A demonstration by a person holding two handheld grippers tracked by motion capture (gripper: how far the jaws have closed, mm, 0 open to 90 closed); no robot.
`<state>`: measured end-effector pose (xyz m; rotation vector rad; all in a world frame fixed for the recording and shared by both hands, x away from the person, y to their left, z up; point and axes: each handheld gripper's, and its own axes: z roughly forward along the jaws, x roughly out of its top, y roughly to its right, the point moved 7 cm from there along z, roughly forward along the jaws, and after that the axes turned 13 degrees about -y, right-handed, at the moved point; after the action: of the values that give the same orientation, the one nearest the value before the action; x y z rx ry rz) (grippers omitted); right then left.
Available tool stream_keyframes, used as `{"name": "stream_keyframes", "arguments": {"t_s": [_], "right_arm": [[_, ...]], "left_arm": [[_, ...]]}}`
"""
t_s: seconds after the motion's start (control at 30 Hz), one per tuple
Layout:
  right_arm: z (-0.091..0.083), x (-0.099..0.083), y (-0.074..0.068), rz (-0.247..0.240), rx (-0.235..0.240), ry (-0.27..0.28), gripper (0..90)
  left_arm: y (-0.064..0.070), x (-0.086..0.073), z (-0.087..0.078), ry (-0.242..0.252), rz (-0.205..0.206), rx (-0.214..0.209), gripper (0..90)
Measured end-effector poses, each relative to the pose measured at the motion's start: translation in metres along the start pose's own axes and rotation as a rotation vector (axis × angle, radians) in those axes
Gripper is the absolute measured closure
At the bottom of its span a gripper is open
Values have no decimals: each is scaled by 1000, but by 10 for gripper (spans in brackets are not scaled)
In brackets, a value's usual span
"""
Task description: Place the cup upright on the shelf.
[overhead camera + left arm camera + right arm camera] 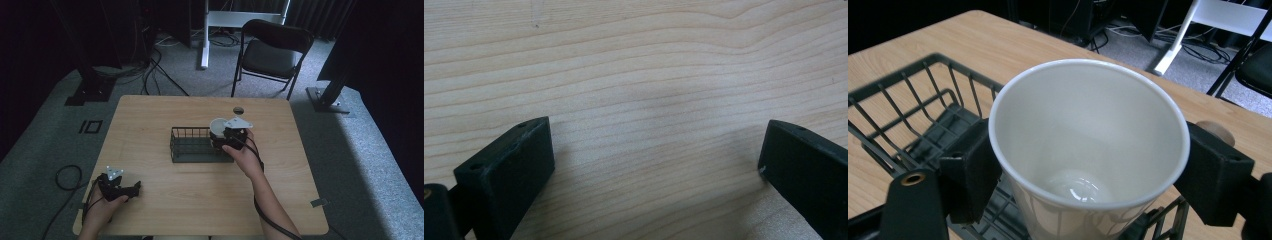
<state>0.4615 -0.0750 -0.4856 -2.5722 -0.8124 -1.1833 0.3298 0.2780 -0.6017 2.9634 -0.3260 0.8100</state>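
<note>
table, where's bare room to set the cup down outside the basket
Free: the table left of the wire basket, and the near stretch between the left gripper and right forearm. Crowded: the basket's right end, where the right gripper holds the cup.

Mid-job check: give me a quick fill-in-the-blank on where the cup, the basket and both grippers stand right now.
1. The right gripper is shut on a white paper ____.
2. The cup is held above the black wire ____.
3. The left gripper rests near the table's front-left corner with its jaws ____.
4. Inside, the cup is ____.

Missing words: cup; basket; open; empty
</note>
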Motion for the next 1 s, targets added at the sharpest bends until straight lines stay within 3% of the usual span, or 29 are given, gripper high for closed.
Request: {"name": "stream_keyframes", "arguments": {"t_s": [0.53,0.6,1.0], "right_arm": [[2,-5,1,17,10,-14,179],[1,-4,0,17,25,-12,132],[-14,-3,0,4,46,16,119]], "left_arm": [[0,0,0,0,0,0,18],[0,0,0,0,1,0,18],[0,0,0,0,0,0,18]]}}
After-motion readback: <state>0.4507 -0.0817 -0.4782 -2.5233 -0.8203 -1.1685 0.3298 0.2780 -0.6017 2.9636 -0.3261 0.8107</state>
